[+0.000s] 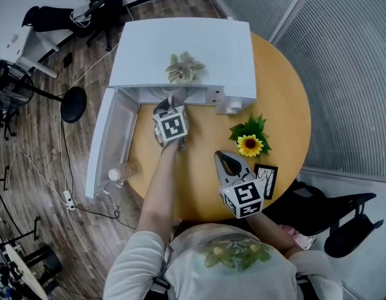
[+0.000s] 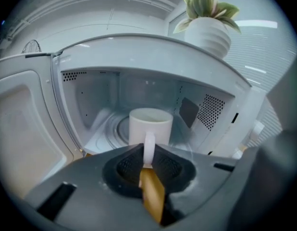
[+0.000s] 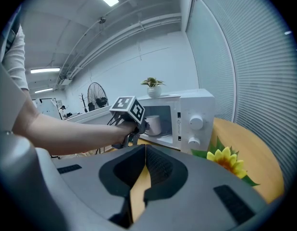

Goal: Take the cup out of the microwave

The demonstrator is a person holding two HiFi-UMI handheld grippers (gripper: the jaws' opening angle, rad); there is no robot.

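A white cup (image 2: 151, 124) stands inside the open white microwave (image 2: 139, 47) on its turntable. The cup's handle (image 2: 149, 148) points toward me, and my left gripper (image 2: 148, 160) is shut on it. From the head view, the left gripper (image 1: 171, 102) reaches into the microwave's (image 1: 180, 42) mouth, and the oven's top hides the cup. The right gripper view shows the cup (image 3: 154, 124) in the cavity behind the left gripper (image 3: 141, 125). My right gripper (image 3: 144, 150) hangs back over the table near the front edge (image 1: 225, 161), shut with nothing in it.
The microwave door (image 1: 108, 142) swings open to the left. A potted plant (image 1: 185, 67) sits on the microwave. On the round wooden table (image 1: 280, 92) lie a sunflower (image 1: 250, 144) and a small picture card (image 1: 266, 180); a bottle (image 1: 121, 172) stands at the left edge.
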